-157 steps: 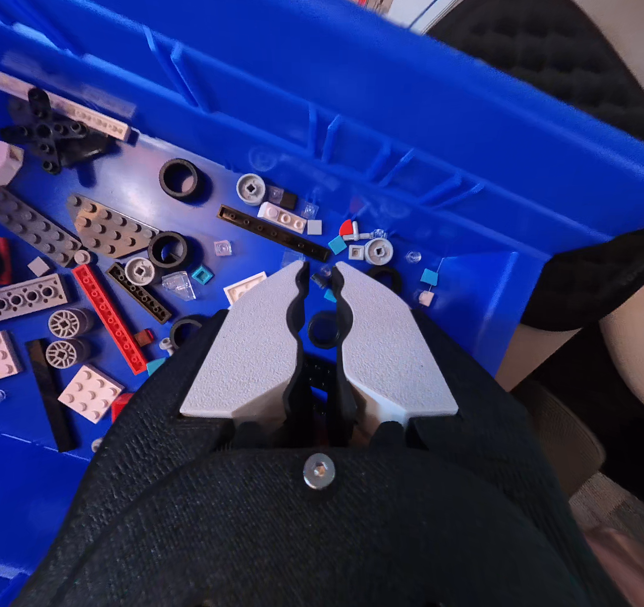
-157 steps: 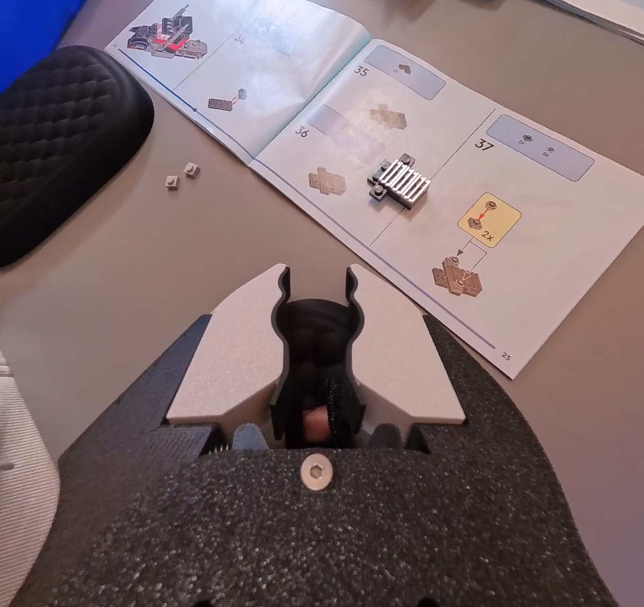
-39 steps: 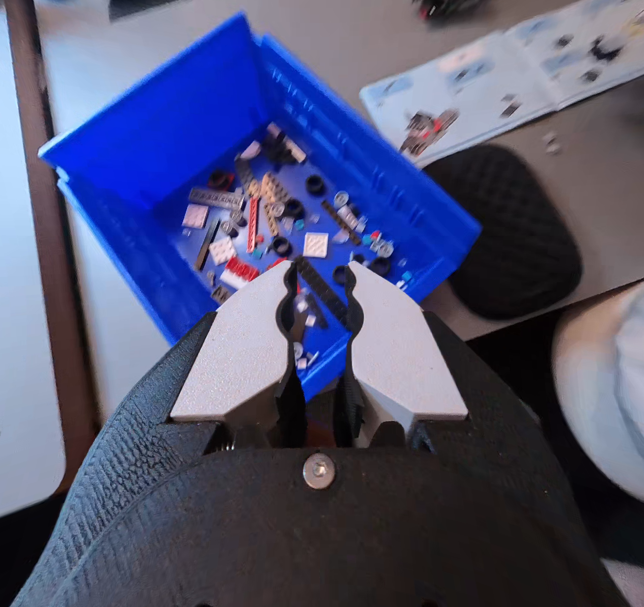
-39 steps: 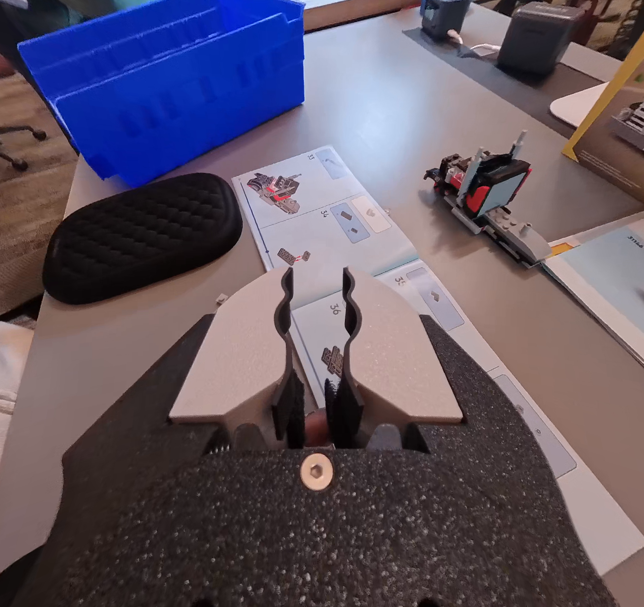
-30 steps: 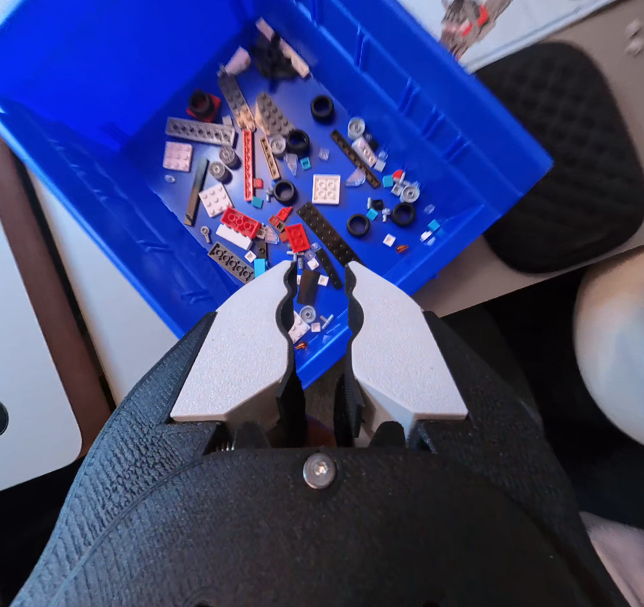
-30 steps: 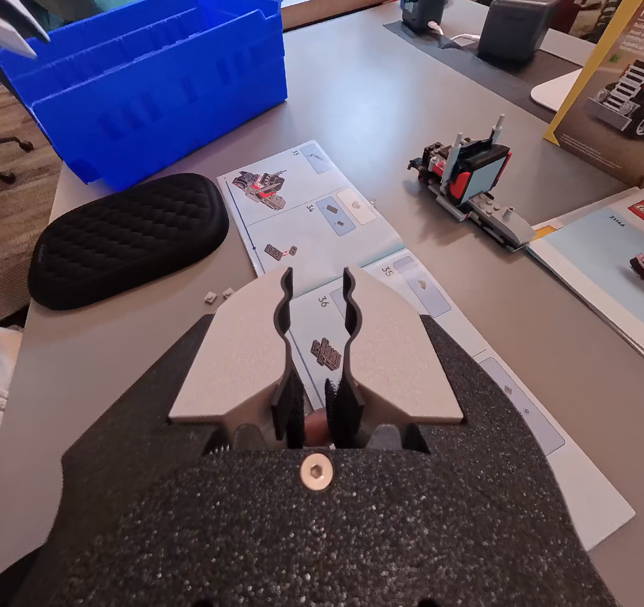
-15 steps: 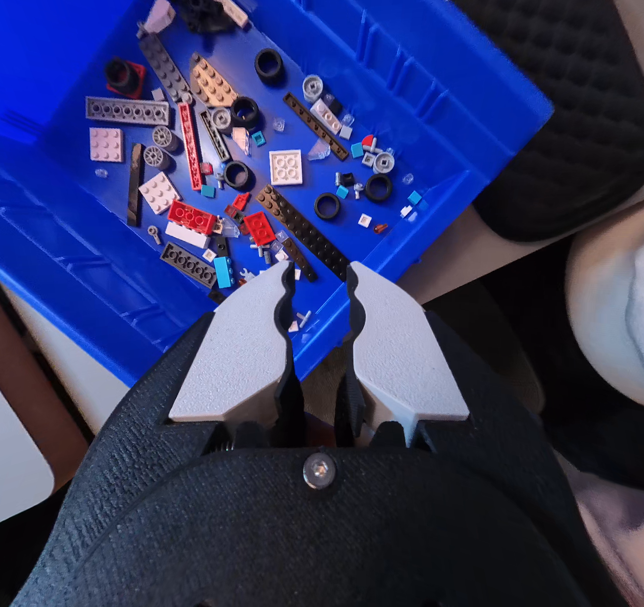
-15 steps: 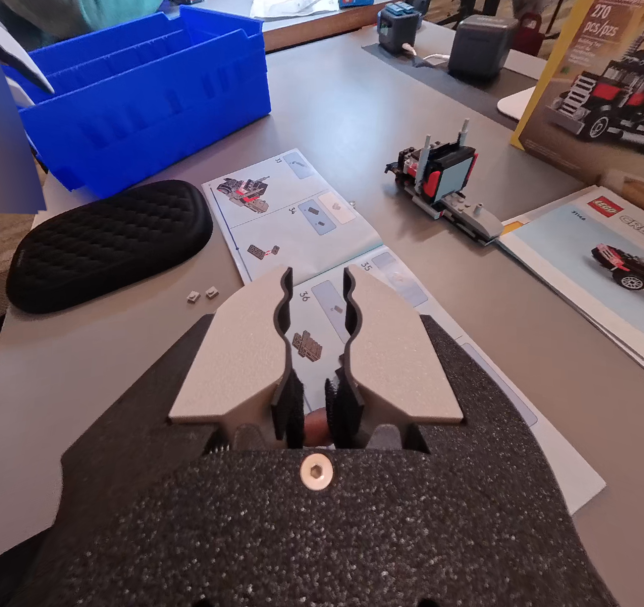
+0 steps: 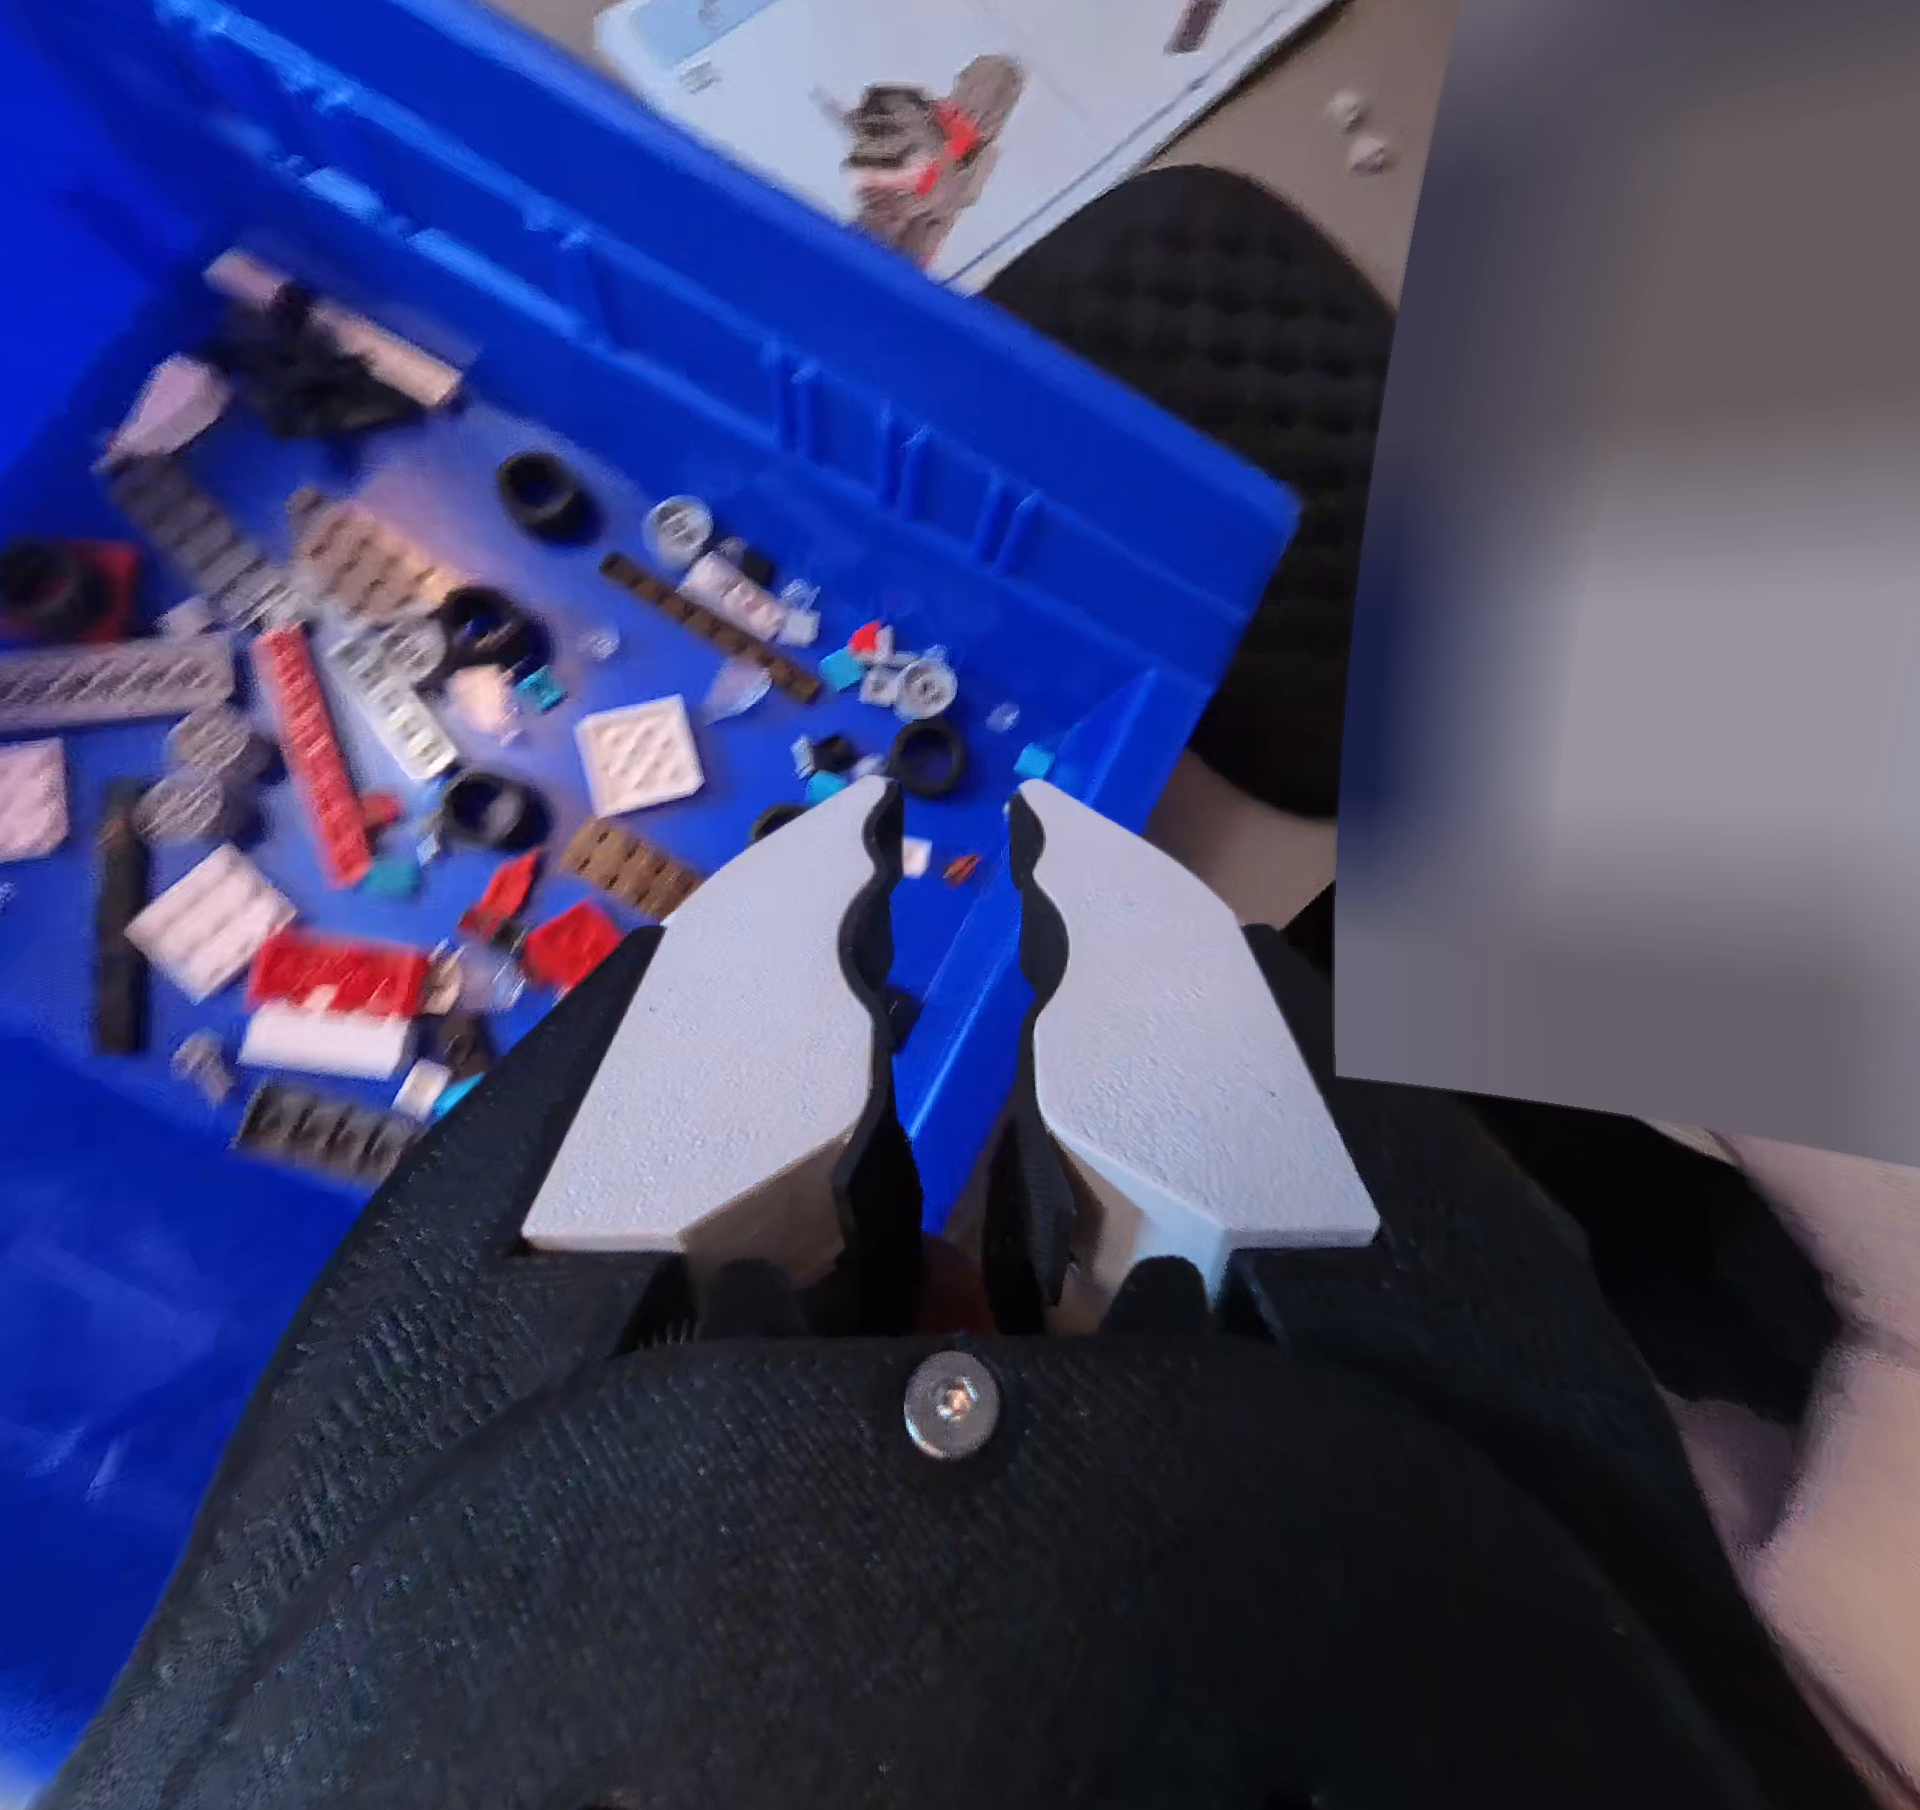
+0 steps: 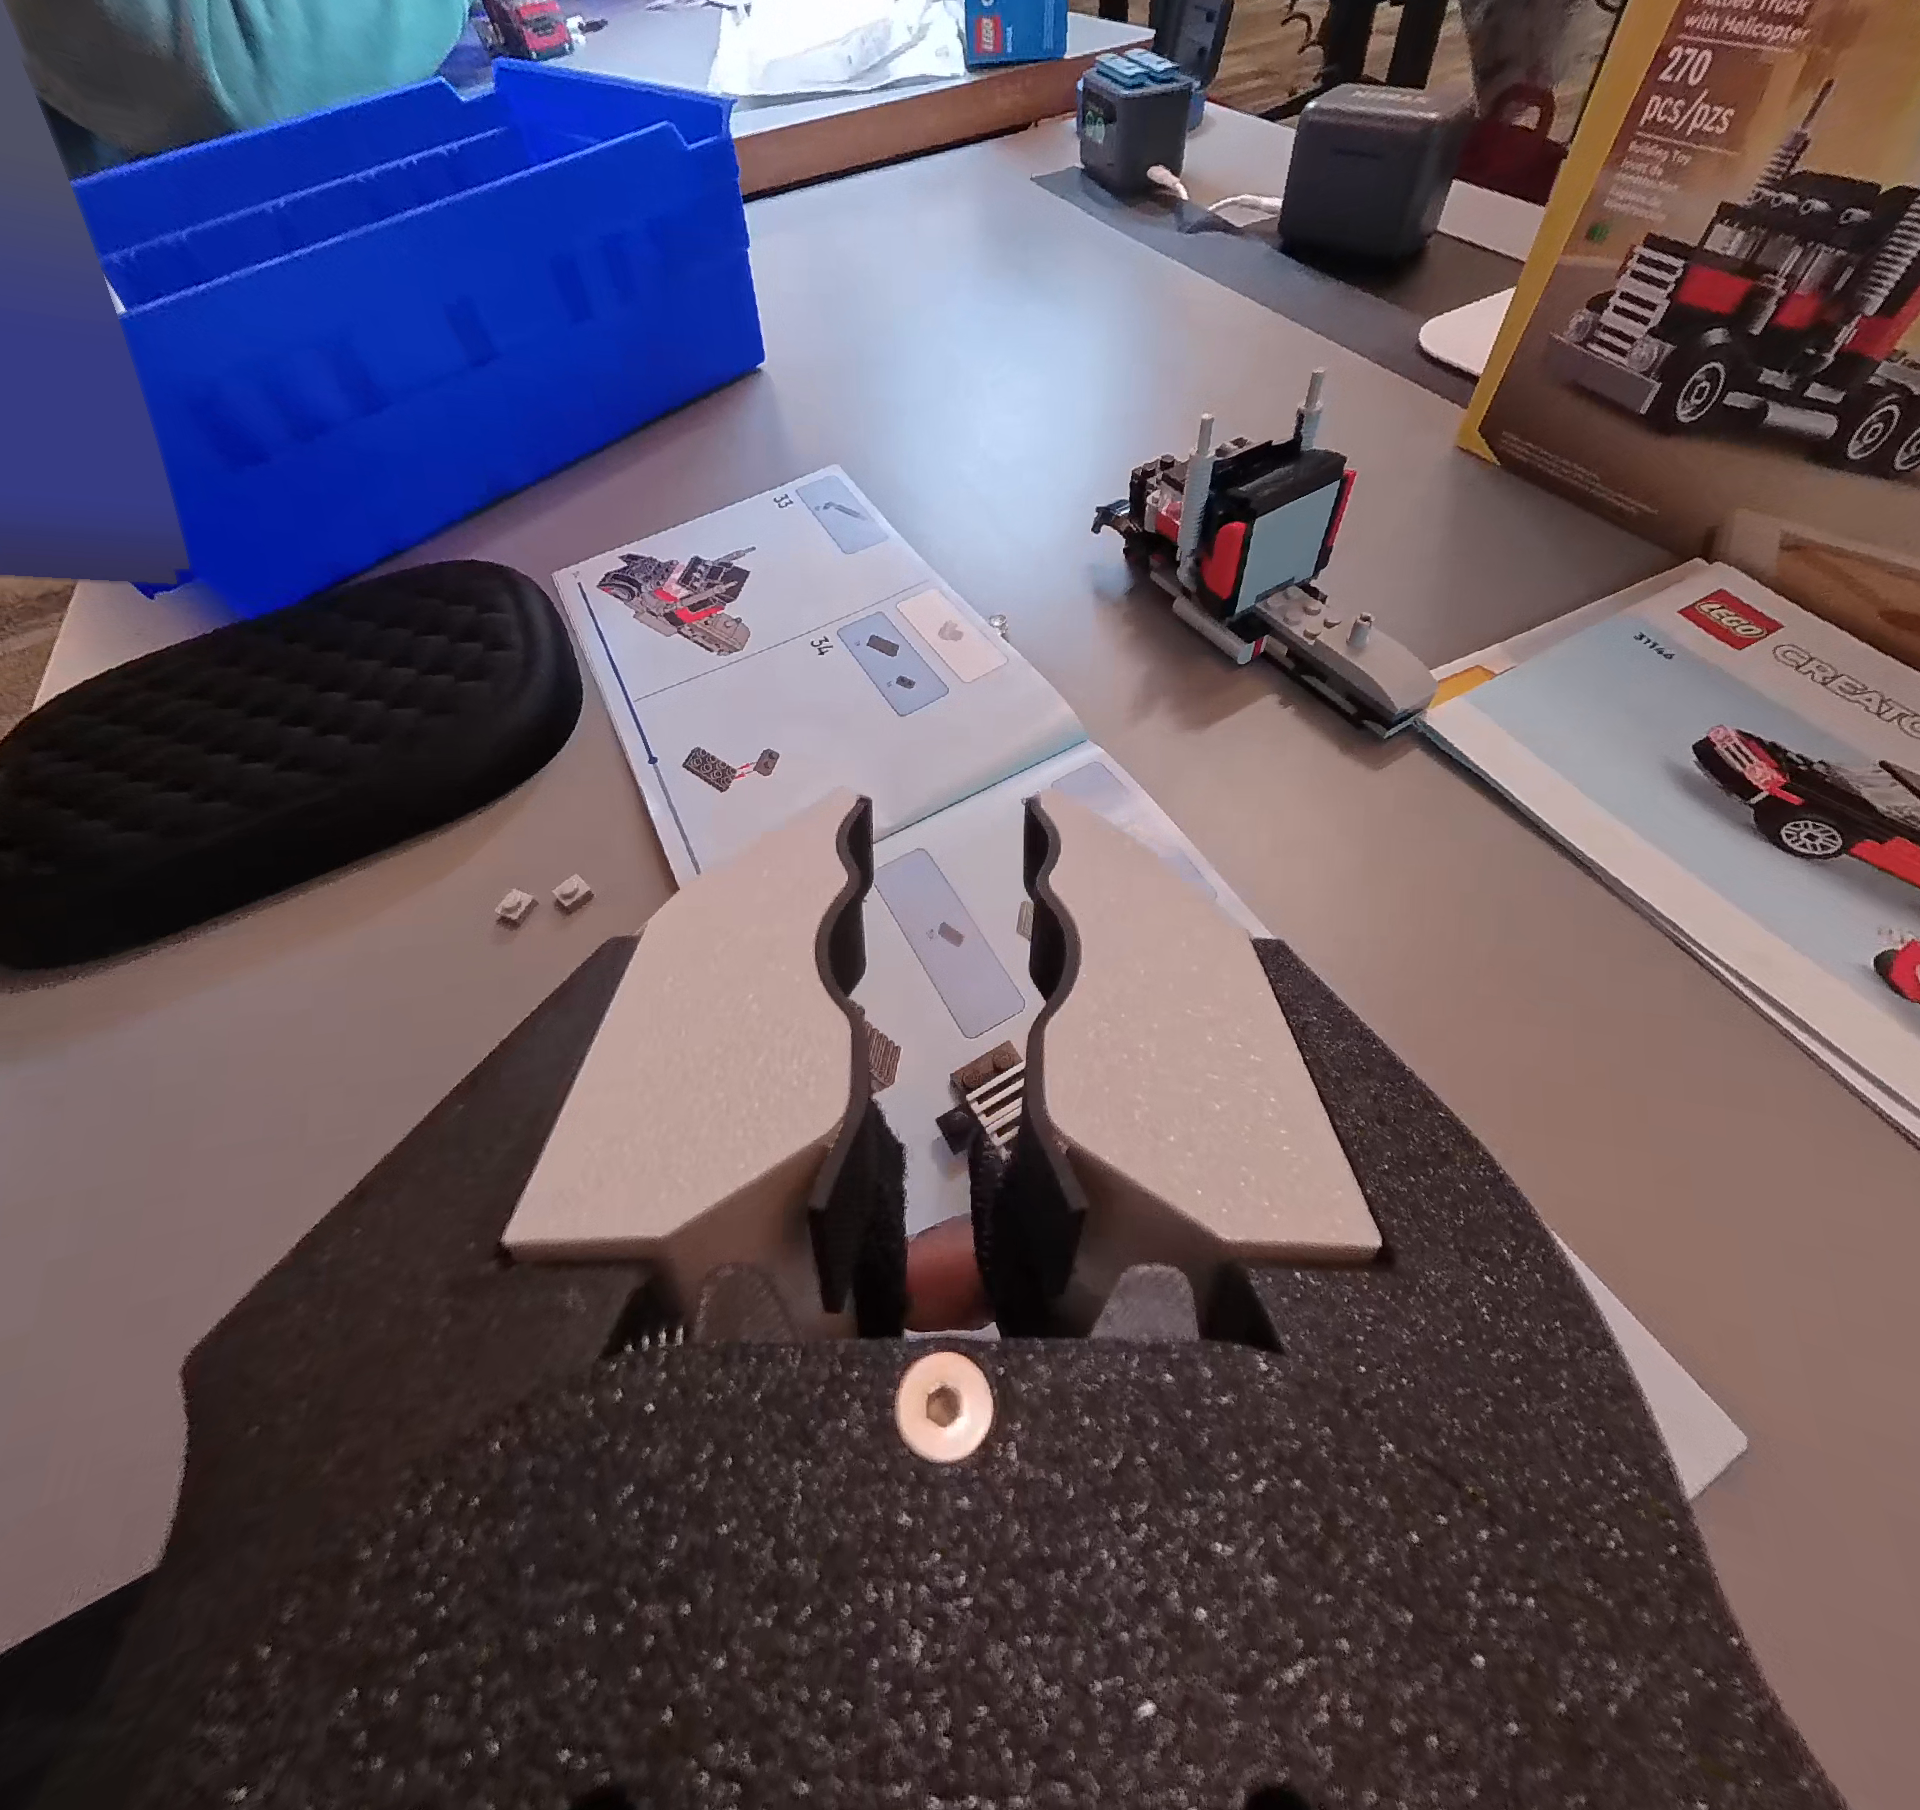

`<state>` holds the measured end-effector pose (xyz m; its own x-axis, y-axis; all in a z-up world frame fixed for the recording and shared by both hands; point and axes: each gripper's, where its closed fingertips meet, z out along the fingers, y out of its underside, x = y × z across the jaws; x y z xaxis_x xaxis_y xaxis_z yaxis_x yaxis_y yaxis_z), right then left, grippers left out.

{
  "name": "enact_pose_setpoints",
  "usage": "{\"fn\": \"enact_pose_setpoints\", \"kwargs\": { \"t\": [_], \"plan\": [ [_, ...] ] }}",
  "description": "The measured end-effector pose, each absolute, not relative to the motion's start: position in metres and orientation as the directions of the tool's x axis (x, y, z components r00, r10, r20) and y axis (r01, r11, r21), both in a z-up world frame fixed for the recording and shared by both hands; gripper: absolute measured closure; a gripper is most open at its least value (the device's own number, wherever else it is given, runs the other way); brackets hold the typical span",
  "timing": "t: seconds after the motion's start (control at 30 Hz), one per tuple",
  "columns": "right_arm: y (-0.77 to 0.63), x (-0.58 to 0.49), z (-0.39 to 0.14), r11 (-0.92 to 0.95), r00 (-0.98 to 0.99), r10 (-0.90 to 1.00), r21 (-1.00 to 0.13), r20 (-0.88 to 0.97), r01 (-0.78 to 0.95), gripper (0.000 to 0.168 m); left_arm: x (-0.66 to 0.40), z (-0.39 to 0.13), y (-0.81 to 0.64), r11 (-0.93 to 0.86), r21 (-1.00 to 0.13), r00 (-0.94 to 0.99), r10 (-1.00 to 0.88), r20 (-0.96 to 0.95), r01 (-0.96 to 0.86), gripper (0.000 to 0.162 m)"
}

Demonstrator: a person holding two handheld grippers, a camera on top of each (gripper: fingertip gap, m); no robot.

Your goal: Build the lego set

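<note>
A blue bin (image 9: 727,285) holds several loose Lego pieces, among them a white square plate (image 9: 636,754), a black tyre (image 9: 928,759) and a long red plate (image 9: 312,752). My left gripper (image 9: 951,804) is open and empty, above the bin's near right corner. My right gripper (image 10: 945,810) is open and empty above the open instruction booklet (image 10: 831,638). A small grille sub-assembly (image 10: 992,1100) lies on the booklet, seen between the right fingers. The part-built truck (image 10: 1257,555) stands beyond the booklet. Two tiny grey pieces (image 10: 540,898) lie left of the booklet.
A black padded rest (image 10: 260,742) lies between the bin (image 10: 416,306) and the booklet, and shows in the left wrist view (image 9: 1226,389). The set's box (image 10: 1714,202) and a second booklet (image 10: 1714,752) are at the right. A person in a teal sleeve (image 10: 229,4) is at the far table.
My left gripper has dropped closer to the bin and turned toward its right corner. My right gripper has tilted up and drawn back, so the grille sub-assembly now shows between its fingers.
</note>
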<state>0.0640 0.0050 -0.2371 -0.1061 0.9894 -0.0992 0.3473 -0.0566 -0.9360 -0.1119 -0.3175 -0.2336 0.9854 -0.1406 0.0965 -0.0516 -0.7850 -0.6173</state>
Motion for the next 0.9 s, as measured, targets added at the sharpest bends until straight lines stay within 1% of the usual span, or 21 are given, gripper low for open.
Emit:
{"fn": "enact_pose_setpoints", "kwargs": {
  "t": [0.07, 0.13, 0.2, 0.3, 0.43, 0.6, 0.73, 0.9],
  "plan": [
    [0.006, 0.064, -0.237, -0.061, -0.102, 0.99, -0.937, -0.102, 0.345, 0.14, -0.096, -0.24, -0.304, -0.771, -0.629, 0.962, -0.236, 0.137, -0.1, 0.147],
    [0.007, 0.064, -0.236, -0.054, -0.096, 0.991, -0.938, -0.092, 0.341, 0.14, -0.088, -0.252, -0.296, -0.787, -0.599, 0.94, -0.3, 0.16, -0.149, 0.15],
    [0.007, 0.065, -0.234, -0.049, -0.093, 0.992, -0.94, -0.086, 0.339, 0.14, -0.085, -0.265, -0.289, -0.813, -0.556, 0.927, -0.326, 0.187, -0.174, 0.151],
    [0.009, 0.067, -0.232, -0.045, -0.083, 0.994, -0.943, -0.076, 0.328, 0.141, -0.084, -0.283, -0.287, -0.859, -0.473, 0.911, -0.336, 0.237, -0.194, 0.153],
    [0.013, 0.07, -0.23, -0.05, -0.064, 0.995, -0.948, -0.074, 0.314, 0.141, -0.083, -0.291, -0.284, -0.869, -0.447, 0.9, -0.351, 0.258, -0.21, 0.153],
    [0.015, 0.07, -0.229, -0.051, -0.06, 0.996, -0.949, -0.073, 0.311, 0.141, -0.087, -0.302, -0.287, -0.89, -0.383, 0.908, -0.351, 0.228, -0.248, 0.15],
    [0.017, 0.071, -0.23, -0.058, -0.055, 0.995, -0.949, -0.079, 0.311, 0.141, -0.084, -0.303, -0.289, -0.887, -0.37, 0.897, -0.377, 0.231, -0.277, 0.153],
    [0.022, 0.074, -0.229, -0.057, -0.038, 0.997, -0.95, -0.072, 0.308, 0.141, -0.08, -0.302, -0.289, -0.901, -0.388, 0.873, -0.34, 0.349, -0.195, 0.154]
  ]
}}
